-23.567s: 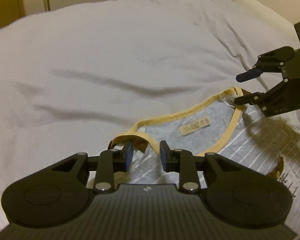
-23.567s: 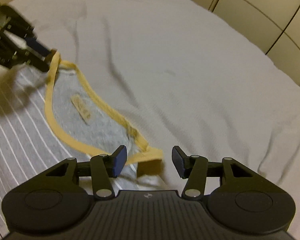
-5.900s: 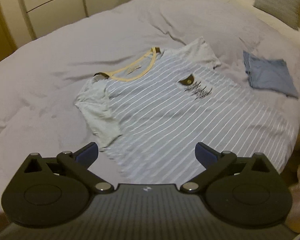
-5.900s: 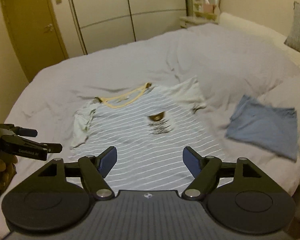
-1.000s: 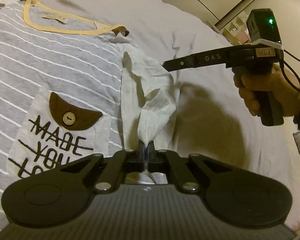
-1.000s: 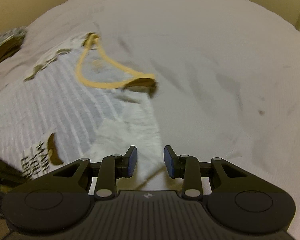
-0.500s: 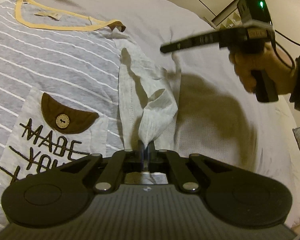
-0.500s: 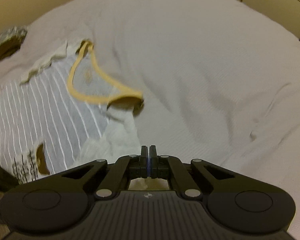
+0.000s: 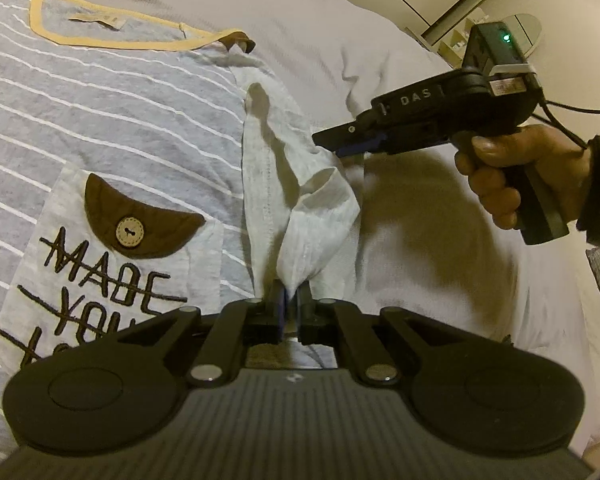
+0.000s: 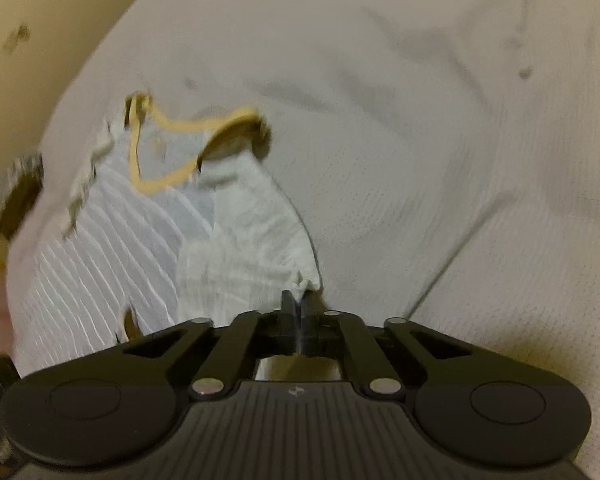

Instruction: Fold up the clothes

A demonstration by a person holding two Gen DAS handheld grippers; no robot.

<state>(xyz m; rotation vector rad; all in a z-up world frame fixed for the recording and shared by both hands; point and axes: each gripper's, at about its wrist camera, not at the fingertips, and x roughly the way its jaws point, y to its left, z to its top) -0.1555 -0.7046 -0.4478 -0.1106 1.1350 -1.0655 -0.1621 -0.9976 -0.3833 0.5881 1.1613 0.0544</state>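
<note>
Left tool [image 9: 287, 300] pressed together, pinching the hem of the pale sleeve [image 9: 316, 220], lifted into a crumpled tent. Right tool [image 10: 299, 312] also clamped on that sleeve's edge; own view motion-blurred, but cloth runs right into the closed tips. In the left wrist view the right tool [image 9: 350, 142] sits at the sleeve's far edge, gripped by the person's hand [image 9: 512, 172].

Striped t-shirt [image 9: 112, 120] lies front-up on the bed [image 9: 440, 240], chest pocket [image 9: 112, 248] with button just beside the sleeve seam, yellow neckline [image 9: 100, 42] further off.

Step in hand, as I judge it: fold the sleeve inward over the shirt body. To do well: pull both pinch points apart first so the sleeve goes taut and flat, then carry both together across the seam line, low over the fabric. Lay the crease parallel to the side edge. Release only once the sleeve rests flat, else the bunch stays inside. Avoid dragging the body cloth; the bed cover is soft and wrinkles easily.
</note>
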